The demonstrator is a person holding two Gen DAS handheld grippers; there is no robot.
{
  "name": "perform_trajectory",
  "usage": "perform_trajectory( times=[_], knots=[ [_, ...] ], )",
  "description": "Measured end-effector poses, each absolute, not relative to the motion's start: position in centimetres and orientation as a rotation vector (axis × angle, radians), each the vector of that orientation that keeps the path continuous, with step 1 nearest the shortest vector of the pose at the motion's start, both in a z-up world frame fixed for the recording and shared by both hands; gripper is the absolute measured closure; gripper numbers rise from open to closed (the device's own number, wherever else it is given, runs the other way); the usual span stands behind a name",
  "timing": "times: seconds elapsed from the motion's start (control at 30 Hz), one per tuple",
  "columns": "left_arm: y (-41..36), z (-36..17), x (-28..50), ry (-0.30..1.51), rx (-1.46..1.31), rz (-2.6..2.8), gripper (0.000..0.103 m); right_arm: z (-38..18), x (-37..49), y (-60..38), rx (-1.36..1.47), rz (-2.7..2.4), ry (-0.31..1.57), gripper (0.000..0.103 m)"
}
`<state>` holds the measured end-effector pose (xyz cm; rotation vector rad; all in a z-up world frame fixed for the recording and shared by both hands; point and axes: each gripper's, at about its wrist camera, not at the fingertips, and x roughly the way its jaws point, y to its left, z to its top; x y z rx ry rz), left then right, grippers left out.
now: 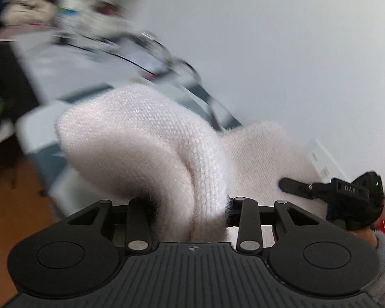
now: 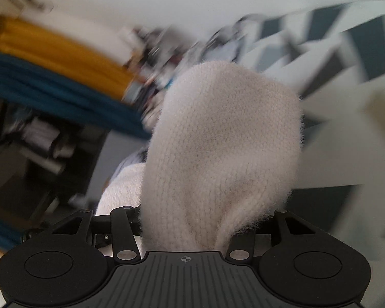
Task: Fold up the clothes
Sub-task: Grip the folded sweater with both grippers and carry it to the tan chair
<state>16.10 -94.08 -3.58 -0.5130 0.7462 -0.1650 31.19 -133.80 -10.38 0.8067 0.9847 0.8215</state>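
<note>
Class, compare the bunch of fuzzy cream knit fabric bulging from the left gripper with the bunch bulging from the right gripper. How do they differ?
The fuzzy cream knit bunch in the left gripper leans left and curls over; the bunch in the right gripper stands more upright. In the left view the knit spreads on behind, towards the other gripper; in the right view only a small paler patch shows beside the bunch. Both are the same fuzzy knit, clamped between black fingers.
</note>
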Motion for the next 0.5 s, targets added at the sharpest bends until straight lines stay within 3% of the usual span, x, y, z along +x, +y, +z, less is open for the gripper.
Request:
perform_trajectory(
  times=[0.2,0.5],
  knots=[
    [-84.3,-2.8,5.9,0.629,-0.624,0.077,0.067,-7.8,30.1,-121.5,0.692,1.056,1.082,0.059],
    [-70.3,-3.3,-7.0,0.596,-0.685,0.314,0.067,-5.1,19.0,-104.7,0.505,1.244,1.22,0.059]
  ],
)
